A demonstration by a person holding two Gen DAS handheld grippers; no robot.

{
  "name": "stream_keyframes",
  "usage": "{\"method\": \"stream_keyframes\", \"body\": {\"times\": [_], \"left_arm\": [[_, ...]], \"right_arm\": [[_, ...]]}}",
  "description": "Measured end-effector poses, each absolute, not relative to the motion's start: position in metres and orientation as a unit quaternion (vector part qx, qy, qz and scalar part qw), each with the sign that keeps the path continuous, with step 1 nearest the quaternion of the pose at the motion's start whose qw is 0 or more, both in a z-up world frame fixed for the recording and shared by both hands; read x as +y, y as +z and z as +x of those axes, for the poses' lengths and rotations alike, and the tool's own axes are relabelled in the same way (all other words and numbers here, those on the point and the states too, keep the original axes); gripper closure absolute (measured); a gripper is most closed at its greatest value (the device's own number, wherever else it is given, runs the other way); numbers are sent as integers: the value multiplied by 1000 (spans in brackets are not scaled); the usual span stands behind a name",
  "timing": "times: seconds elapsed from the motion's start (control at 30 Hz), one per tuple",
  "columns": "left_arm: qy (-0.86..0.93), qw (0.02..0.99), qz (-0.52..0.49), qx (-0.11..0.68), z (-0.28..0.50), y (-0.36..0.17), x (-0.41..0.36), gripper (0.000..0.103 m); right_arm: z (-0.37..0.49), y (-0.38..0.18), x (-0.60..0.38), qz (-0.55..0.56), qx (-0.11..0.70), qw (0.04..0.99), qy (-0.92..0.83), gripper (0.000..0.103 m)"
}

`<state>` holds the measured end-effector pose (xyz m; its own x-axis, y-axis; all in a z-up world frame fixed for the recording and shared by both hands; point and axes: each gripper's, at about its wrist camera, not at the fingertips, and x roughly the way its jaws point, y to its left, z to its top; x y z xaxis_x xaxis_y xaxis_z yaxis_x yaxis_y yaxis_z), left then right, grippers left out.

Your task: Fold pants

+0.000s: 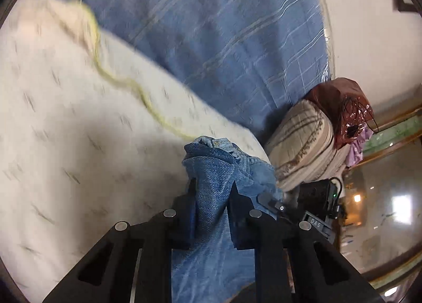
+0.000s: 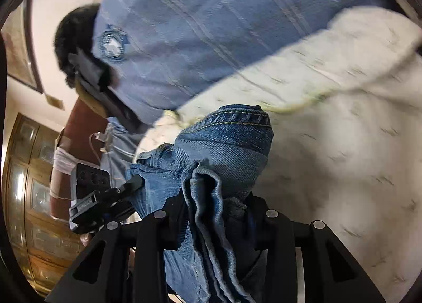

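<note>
- Both tongs are gripping the jeans (image 1: 211, 197), one bunch of denim each; the step in hand looks like carrying the gripped edge over to lay a fold.
- Left tongs (image 1: 212, 189): jaws are standing narrow, pads pinching a thick gather of denim that is running up between the fingers and out past the tips. No gap showing between pad and cloth.
- Right tongs (image 2: 216, 197): jaws are a bit wider, clamped on a fatter wad, a stitched hem or waistband edge (image 2: 237, 117) bulging just beyond the tips and loose folds hanging back toward the camera.
- Jeans relative to the white quilt (image 1: 79, 145): the bunch is sitting over the quilt's near edge, by the yellow piping (image 1: 118, 84). Whether it is lifted off or resting there, I cannot tell; the frames are blurred.
- The blue checked sheet (image 1: 224, 39) is lying beyond the quilt; the striped pillow (image 1: 303, 145) is beside the quilt's corner, near the left tongs.
- The opposite tool is showing in each view just beside the denim, so the two tongs are working close together.
- To do it well, my judgement:
  - keep both tongs level with each other, so the gripped edge is staying straight
  - spread them apart to tension the cloth before laying it
  - lower onto the quilt flat and release only once the denim is resting
- Risk: the wads are thick and uneven, so a layer may be slipping out under tension.
</note>
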<state>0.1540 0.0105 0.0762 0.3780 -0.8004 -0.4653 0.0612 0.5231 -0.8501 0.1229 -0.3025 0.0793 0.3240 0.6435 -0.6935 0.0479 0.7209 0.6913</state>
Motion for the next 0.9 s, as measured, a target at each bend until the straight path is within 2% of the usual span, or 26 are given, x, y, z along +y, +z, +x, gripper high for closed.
{"method": "stream_keyframes", "body": {"times": [0.13, 0.23, 0.3, 0.37, 0.4, 0.43, 0.53, 0.6, 0.67, 0.77, 0.9], "left_arm": [[-275, 753, -388, 454, 172, 81, 43, 86], [-258, 781, -374, 428, 184, 60, 55, 82], [-212, 782, -351, 470, 196, 34, 47, 80], [-193, 783, -340, 485, 202, 21, 43, 76], [-186, 783, -338, 488, 204, 18, 43, 71], [-181, 779, -344, 492, 204, 16, 44, 67], [-176, 776, -350, 493, 199, 21, 53, 62], [-170, 779, -349, 492, 188, 26, 59, 54], [-160, 774, -359, 495, 172, 33, 67, 51], [-163, 765, -370, 501, 135, 44, 72, 47], [-159, 739, -374, 537, 98, 27, 64, 46]], "right_arm": [[158, 80, -271, 292, 524, 769, 221, 68], [174, 57, -258, 293, 508, 778, 227, 66], [184, 28, -255, 282, 531, 772, 205, 64], [187, 8, -256, 255, 555, 772, 177, 58], [187, 3, -260, 259, 559, 769, 171, 50], [186, 0, -266, 289, 561, 756, 176, 49], [177, 17, -274, 299, 552, 758, 174, 45], [161, 37, -280, 301, 536, 770, 171, 33], [145, 49, -283, 321, 526, 766, 182, 27], [116, 50, -281, 323, 531, 764, 173, 26], [89, 30, -271, 316, 558, 752, 153, 26]]}}
